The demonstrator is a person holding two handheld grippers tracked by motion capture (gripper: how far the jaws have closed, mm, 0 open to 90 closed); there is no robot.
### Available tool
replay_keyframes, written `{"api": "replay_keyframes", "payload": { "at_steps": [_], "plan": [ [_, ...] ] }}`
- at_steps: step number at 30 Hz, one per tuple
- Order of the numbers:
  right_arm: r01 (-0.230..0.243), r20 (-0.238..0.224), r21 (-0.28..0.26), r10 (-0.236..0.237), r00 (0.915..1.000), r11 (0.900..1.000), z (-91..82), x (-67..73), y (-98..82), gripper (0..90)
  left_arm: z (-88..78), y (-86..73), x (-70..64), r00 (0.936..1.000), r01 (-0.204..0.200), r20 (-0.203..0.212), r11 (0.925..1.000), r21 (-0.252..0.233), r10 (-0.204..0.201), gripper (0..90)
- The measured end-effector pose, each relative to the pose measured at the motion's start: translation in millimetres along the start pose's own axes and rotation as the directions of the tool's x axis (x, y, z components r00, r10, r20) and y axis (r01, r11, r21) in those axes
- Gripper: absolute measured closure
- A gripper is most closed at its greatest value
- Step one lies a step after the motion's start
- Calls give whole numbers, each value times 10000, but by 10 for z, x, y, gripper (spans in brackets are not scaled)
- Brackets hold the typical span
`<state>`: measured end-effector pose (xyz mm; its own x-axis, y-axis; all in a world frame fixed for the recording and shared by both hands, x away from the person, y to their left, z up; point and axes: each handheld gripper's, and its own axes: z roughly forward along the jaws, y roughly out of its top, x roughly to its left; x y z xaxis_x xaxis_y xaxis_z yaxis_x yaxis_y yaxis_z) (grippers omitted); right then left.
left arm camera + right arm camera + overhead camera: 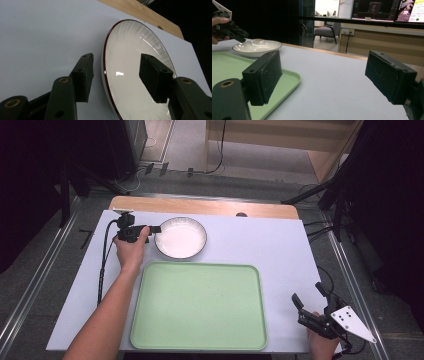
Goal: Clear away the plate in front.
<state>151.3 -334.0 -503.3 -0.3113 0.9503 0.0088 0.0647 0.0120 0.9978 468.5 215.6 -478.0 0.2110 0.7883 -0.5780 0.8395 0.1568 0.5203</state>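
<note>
While the right gripper (311, 312) rests with jaws spread wide and empty at the near right corner of the white table (280, 245), the pale green rectangular plastic tray (200, 305) lies bare at the near centre. Beyond it, just off the tray's far edge, sits the round white ceramic bowl with a dark rim (180, 238). The left gripper (116, 72) straddles its left rim, jaws half open, pads apparently not yet pressing. Step in hand: grasping the bowl; next, closing fully on the rim.
</note>
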Motion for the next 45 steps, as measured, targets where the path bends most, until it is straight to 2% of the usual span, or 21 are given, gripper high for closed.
{"api": "replay_keyframes", "payload": {
  "at_steps": [6,13,18,19,22,24,25,26,28,32,33,41,45],
  "plan": [
    [-3,-6,13,3,10000,10000,7,1,-4,145,95,-24,58,9991,374,-240,9978,547,-361,549],
    [-46,12,33,46,10000,10000,9,-1,-8,145,173,-41,98,9956,920,111,9913,942,-935,651],
    [12,-20,18,-12,10000,10000,11,3,-6,145,218,-54,105,9935,1107,127,9874,1132,-1128,709],
    [-19,3,12,19,10000,10000,7,-1,-5,145,240,-62,112,9922,1181,242,9854,1224,-1219,728],
    [-47,2,2,47,10000,10000,6,-5,-5,145,257,-66,111,9907,1283,290,9834,1285,-1330,759],
    [-33,-5,5,33,10000,10000,7,-6,-6,145,262,-68,108,9890,1440,161,9816,1254,-1472,783],
    [-26,-17,17,26,10000,10000,12,-3,-7,145,262,-65,118,9865,1601,140,9784,1305,-1633,813],
    [-25,-15,30,25,10000,10000,14,-2,-7,145,262,-65,118,9865,1601,140,9784,1305,-1633,820],
    [-10,-19,31,10,10000,10000,18,-2,-7,145,259,-60,153,9802,1889,338,9725,1366,-1951,833],
    [-12,-28,45,12,10000,10000,19,-4,-7,145,262,-59,163,9774,1998,410,9699,1389,-2073,839],
    [-26,-26,66,26,10000,10000,20,-5,-9,145,271,-63,170,9738,2129,512,9675,1367,-2215,842],
    [-33,-18,22,33,10000,10000,16,-4,-5,145,272,-60,166,9696,2291,565,9641,1344,-2382,846],
    [-55,-31,33,55,10000,10000,17,-10,-8,145,254,-53,168,9705,2241,606,9659,1297,-2333,843]
  ]
}}
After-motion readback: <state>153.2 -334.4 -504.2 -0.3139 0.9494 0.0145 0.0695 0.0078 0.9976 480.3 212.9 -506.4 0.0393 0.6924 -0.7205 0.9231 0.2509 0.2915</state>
